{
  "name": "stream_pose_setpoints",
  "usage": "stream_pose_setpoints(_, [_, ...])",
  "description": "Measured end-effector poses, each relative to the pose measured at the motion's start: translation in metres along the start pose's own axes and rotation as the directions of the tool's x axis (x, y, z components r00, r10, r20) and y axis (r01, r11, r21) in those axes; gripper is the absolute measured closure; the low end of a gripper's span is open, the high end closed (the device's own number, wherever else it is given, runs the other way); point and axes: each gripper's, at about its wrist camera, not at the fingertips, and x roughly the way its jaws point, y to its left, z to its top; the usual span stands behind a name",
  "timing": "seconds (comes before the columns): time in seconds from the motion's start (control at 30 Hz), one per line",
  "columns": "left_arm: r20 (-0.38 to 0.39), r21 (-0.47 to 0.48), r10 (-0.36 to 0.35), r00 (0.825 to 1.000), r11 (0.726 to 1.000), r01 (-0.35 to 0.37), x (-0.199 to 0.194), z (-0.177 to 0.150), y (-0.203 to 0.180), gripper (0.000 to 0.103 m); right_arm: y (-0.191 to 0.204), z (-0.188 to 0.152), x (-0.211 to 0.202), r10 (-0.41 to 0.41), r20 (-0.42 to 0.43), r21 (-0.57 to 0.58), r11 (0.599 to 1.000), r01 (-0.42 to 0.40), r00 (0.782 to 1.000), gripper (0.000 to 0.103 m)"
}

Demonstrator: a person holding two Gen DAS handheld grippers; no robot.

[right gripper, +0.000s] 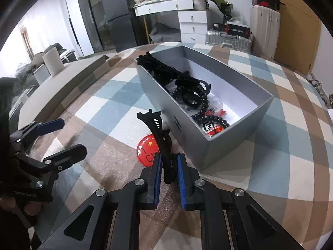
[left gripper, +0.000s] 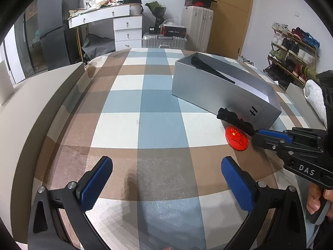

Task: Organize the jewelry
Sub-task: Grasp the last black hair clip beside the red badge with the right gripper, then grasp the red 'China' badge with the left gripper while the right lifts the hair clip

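My right gripper (right gripper: 168,162) is shut on a black claw hair clip (right gripper: 160,137), whose long end sticks up and forward past the blue pads. Just under it, a round red badge (right gripper: 146,150) lies on the checked cloth. The open silver box (right gripper: 187,137) stands right of them, holding black clips, coiled hair ties (right gripper: 203,102) and small red pieces. In the left wrist view, the right gripper (left gripper: 256,134) carries the clip (left gripper: 235,118) over the badge (left gripper: 237,138), beside the box (left gripper: 208,91). My left gripper (left gripper: 166,166) is open over bare cloth, holding nothing.
The checked tablecloth (left gripper: 145,104) covers a round table whose edge curves along the left, next to a grey ledge (left gripper: 41,104). A white dresser (left gripper: 127,31), suitcases (left gripper: 195,27) and a shoe rack (left gripper: 291,58) stand beyond the table.
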Motion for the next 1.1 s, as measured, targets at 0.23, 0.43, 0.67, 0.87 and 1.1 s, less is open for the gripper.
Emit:
stream_pose_setpoints(0.23, [-0.008, 0.002, -0.003, 1.0, 1.0, 0.003, 0.001, -0.002, -0.002, 0.001, 0.004, -0.006, -0.012, 0.035, 0.03, -0.008, 0.999, -0.035, 0.999, 0.089])
stream_pose_setpoints(0.43, [-0.008, 0.009, -0.007, 1.0, 1.0, 0.007, 0.0, -0.002, -0.005, 0.001, 0.006, -0.01, -0.014, 0.061, 0.044, 0.001, 0.998, -0.061, 0.997, 0.089])
stream_pose_setpoints(0.67, [-0.022, 0.022, -0.021, 1.0, 1.0, 0.021, 0.002, -0.003, -0.013, 0.001, 0.002, -0.015, -0.035, 0.115, 0.117, 0.036, 0.992, -0.12, 0.986, 0.089])
stream_pose_setpoints(0.87, [-0.054, 0.013, -0.053, 0.997, 0.998, 0.053, 0.01, -0.001, -0.029, 0.001, -0.011, -0.015, -0.051, 0.128, 0.175, 0.078, 0.987, -0.143, 0.976, 0.089])
stream_pose_setpoints(1.1, [-0.099, 0.061, -0.092, 0.991, 0.993, 0.098, 0.024, 0.006, -0.052, 0.001, -0.023, -0.015, -0.067, 0.171, 0.224, 0.115, 0.973, -0.2, 0.96, 0.089])
